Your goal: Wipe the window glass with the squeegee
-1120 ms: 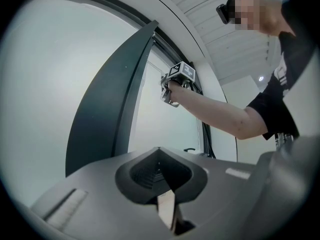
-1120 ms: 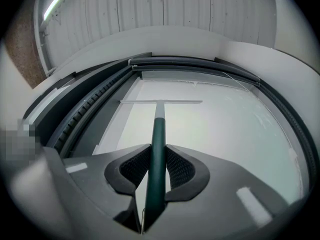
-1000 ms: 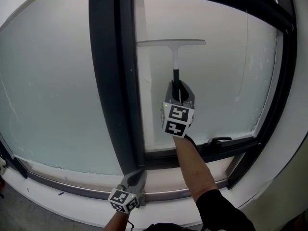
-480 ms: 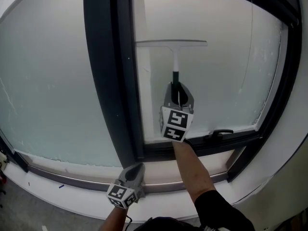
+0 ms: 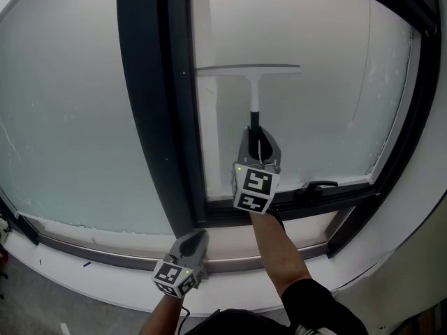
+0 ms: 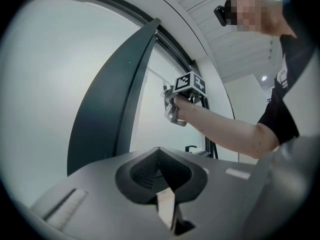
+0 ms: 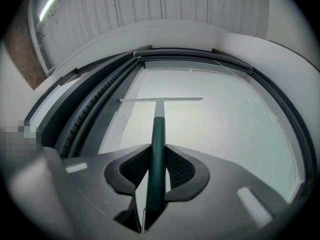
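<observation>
Right gripper (image 7: 157,166) clamps the squeegee (image 5: 253,89) by its dark green handle, blade seemingly against the right pane's window glass (image 5: 321,110), left of centre. It looks light and rigid; gripping the handle suits. Left gripper (image 6: 161,179) is closed on nothing, near the sill (image 5: 230,246).

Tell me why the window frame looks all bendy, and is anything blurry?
Head view: the wide lens bows the straight window frame into a curve; the squeegee looks sharp. Left gripper view: black corners ring the picture, and a mosaic patch sits near the top. Right gripper view: the frame arches like a dome; the glass is evenly pale, without glare.
</observation>
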The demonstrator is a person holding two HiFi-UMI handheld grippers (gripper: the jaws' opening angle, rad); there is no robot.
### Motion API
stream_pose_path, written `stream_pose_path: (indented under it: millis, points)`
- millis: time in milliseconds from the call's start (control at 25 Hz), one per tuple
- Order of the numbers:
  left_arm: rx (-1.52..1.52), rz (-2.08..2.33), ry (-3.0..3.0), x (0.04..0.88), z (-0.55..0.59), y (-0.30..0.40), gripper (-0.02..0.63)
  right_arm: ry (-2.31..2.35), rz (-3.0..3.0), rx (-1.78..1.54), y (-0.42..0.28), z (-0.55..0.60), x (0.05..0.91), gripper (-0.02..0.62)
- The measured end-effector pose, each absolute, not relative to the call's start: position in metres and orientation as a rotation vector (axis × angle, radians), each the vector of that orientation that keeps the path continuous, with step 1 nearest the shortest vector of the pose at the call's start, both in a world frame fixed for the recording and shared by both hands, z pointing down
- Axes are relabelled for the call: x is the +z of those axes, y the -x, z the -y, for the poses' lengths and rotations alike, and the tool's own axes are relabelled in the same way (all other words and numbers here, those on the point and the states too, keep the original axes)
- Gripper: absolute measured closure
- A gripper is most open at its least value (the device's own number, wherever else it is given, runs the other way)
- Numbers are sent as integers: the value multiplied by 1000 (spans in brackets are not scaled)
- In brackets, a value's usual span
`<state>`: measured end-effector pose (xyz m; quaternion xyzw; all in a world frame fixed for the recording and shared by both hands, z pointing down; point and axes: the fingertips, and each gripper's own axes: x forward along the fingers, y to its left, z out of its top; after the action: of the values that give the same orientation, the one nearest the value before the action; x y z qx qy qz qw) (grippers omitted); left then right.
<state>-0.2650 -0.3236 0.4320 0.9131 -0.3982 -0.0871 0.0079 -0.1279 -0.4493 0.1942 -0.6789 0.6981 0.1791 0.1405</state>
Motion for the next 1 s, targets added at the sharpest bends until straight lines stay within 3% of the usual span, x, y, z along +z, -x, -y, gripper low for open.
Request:
stream_pose_path:
  millis: [1000]
  points:
    - [-219,1239,-2847,441,312,259,607,2042,-2102,381,128,441,297,500]
